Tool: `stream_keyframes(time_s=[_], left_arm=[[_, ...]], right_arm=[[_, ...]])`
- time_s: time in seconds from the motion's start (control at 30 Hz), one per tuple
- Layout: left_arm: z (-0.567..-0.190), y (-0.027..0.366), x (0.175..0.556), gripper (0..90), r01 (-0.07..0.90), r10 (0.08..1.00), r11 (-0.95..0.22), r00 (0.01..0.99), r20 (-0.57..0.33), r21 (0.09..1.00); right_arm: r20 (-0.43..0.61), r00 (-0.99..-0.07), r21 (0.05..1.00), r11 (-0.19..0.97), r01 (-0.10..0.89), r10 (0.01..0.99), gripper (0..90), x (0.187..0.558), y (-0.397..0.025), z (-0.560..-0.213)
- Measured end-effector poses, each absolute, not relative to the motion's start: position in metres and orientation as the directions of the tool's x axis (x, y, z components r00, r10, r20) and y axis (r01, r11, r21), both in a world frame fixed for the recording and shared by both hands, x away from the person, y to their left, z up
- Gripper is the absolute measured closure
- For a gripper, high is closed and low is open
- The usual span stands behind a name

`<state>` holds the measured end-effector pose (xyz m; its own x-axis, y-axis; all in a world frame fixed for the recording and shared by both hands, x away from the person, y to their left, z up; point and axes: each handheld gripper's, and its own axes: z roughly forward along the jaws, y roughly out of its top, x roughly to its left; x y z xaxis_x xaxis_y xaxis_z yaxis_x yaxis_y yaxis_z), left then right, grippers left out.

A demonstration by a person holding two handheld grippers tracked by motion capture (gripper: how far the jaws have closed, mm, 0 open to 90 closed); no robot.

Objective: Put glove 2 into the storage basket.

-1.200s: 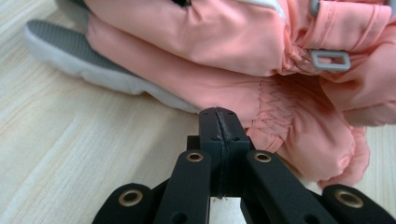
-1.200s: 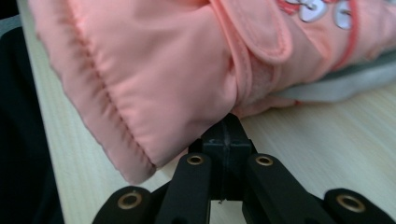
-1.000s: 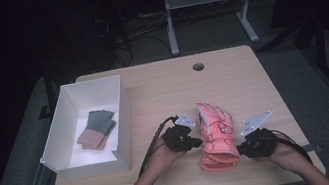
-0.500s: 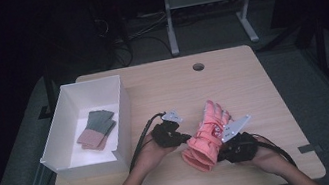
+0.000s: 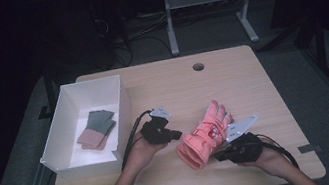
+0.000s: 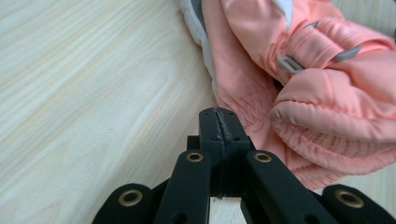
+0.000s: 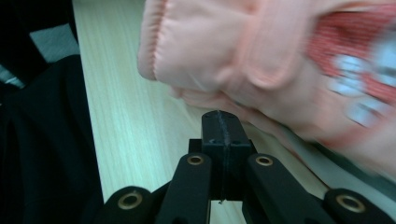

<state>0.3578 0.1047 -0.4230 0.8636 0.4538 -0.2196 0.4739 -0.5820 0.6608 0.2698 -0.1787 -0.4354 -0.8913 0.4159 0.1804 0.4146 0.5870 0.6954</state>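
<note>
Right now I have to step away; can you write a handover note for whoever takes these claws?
Left claw: jaws shut, nothing visibly between them, tip beside the glove's cuff.
Right claw: jaws shut, tip under the glove's edge; whether fabric is pinched cannot be told.
Pink glove: on the table between both claws, fingers pointing away from the person.
White box: at the table's left, already holds a folded green and pink cloth.
Done: glove reached by both claws.
Left, probably: grip the glove and carry it to the box.
</note>
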Motion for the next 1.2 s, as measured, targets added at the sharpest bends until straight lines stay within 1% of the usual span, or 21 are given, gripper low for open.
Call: stream_keyframes(time_s=[0.07, 0.1, 0.2, 0.23, 0.27, 0.3, 0.33, 0.43, 0.6, 0.63, 0.93, 1.07, 1.2], left_arm=[[-0.418, 0.108, 0.358, 83.2, 0.478, 0.459, -0.572, 0.86, -0.223, 0.667], [-0.416, 0.109, 0.357, 83.2, 0.484, 0.467, -0.564, 0.855, -0.226, 0.669], [-0.408, 0.111, 0.356, 69.6, 0.482, 0.483, -0.558, 0.851, -0.209, 0.676], [-0.406, 0.111, 0.356, 62.6, 0.485, 0.489, -0.553, 0.847, -0.207, 0.678], [-0.404, 0.111, 0.356, 62.6, 0.48, 0.495, -0.552, 0.847, -0.194, 0.682], [-0.402, 0.111, 0.355, 54.9, 0.481, 0.504, -0.547, 0.843, -0.189, 0.685], [-0.4, 0.111, 0.355, 54.9, 0.485, 0.509, -0.539, 0.839, -0.193, 0.688], [-0.394, 0.112, 0.356, 45.7, 0.482, 0.517, -0.527, 0.836, -0.186, 0.7], [-0.391, 0.114, 0.357, 37.5, 0.485, 0.523, -0.509, 0.831, -0.193, 0.711], [-0.391, 0.114, 0.357, 36.8, 0.486, 0.52, -0.509, 0.831, -0.196, 0.711], [-0.388, 0.108, 0.357, 30.6, 0.467, 0.497, -0.516, 0.846, -0.193, 0.718], [-0.386, 0.098, 0.36, 27.4, 0.456, 0.471, -0.534, 0.86, -0.197, 0.712], [-0.387, 0.078, 0.367, 24.8, 0.448, 0.446, -0.549, 0.871, -0.207, 0.706]], right_arm=[[0.175, -0.867, 0.722, 0.538, 0.435, 0.467, 90.0, 0.268, -0.198, -0.427], [0.175, -0.867, 0.722, 0.538, 0.435, 0.467, 90.0, 0.268, -0.198, -0.427], [0.17, -0.84, 0.762, 0.472, 0.444, 0.515, 90.0, 0.271, -0.212, -0.418], [0.161, -0.824, 0.784, 0.437, 0.441, 0.543, 90.0, 0.276, -0.216, -0.413], [0.161, -0.824, 0.784, 0.437, 0.441, 0.543, 90.0, 0.276, -0.216, -0.413], [0.155, -0.813, 0.79, 0.423, 0.443, 0.561, 90.0, 0.278, -0.216, -0.411], [0.156, -0.804, 0.797, 0.407, 0.446, 0.574, 90.0, 0.281, -0.216, -0.411], [0.145, -0.793, 0.805, 0.396, 0.442, 0.592, 90.0, 0.29, -0.21, -0.412], [0.13, -0.797, 0.794, 0.419, 0.44, 0.59, 90.0, 0.298, -0.196, -0.419], [0.117, -0.797, 0.782, 0.44, 0.442, 0.592, 90.0, 0.3, -0.192, -0.423], [0.112, -0.789, 0.748, 0.471, 0.467, 0.604, 90.0, 0.307, -0.18, -0.437], [0.116, -0.788, 0.74, 0.476, 0.475, 0.605, 90.0, 0.308, -0.178, -0.443], [0.109, -0.784, 0.732, 0.485, 0.479, 0.611, 90.0, 0.307, -0.176, -0.445]])
